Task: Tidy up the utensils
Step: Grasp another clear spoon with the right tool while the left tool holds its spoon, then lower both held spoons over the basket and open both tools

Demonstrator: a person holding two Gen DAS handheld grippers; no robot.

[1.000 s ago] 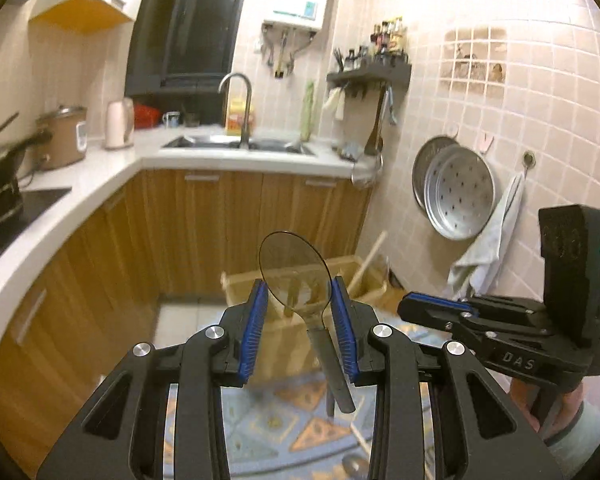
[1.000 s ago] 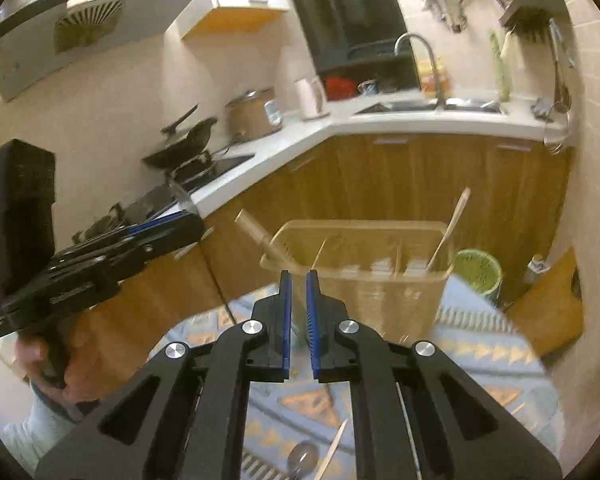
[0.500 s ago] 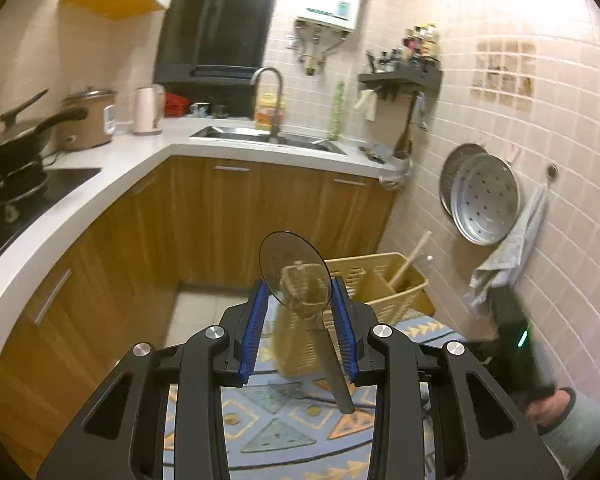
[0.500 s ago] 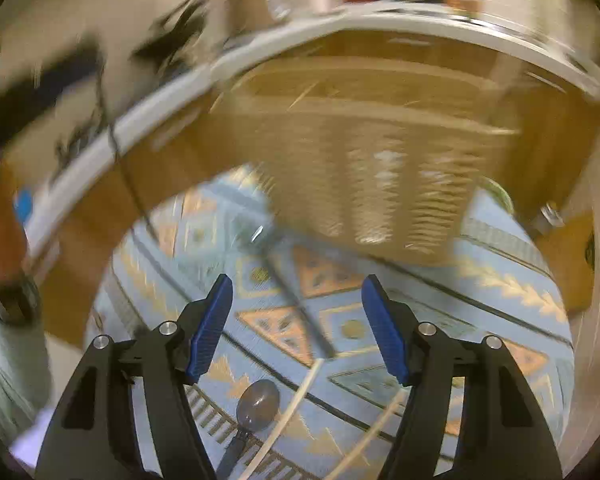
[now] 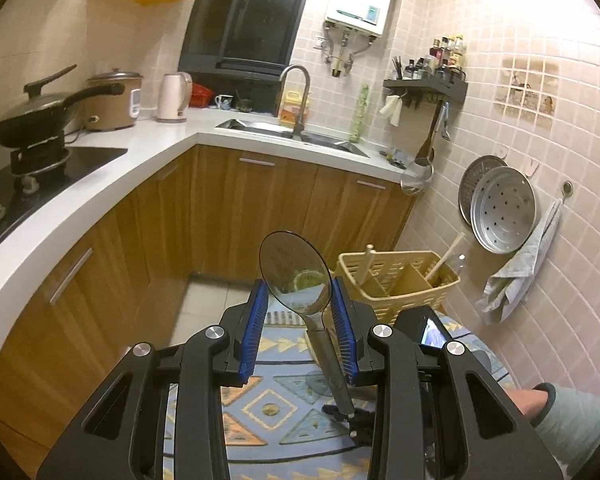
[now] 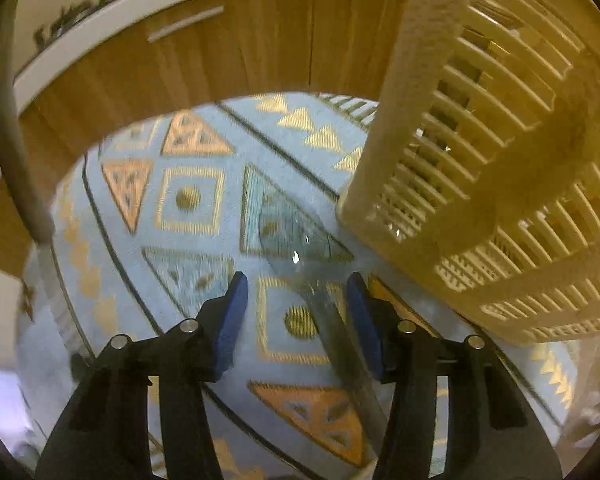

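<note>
Left gripper clamps a spoon bowl-up, held high, apparently to drop it into the basket ahead. Right gripper, pads apart, straddles a clear spoon on the rug beside the basket, likely lining up a pickup.

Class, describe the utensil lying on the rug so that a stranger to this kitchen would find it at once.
Start at the patterned blue rug, then go to the cream slatted basket standing on it. Just beside the basket's corner lies a see-through spoon, between the fingers of the open right gripper; the rug's triangles show through its bowl.
</note>
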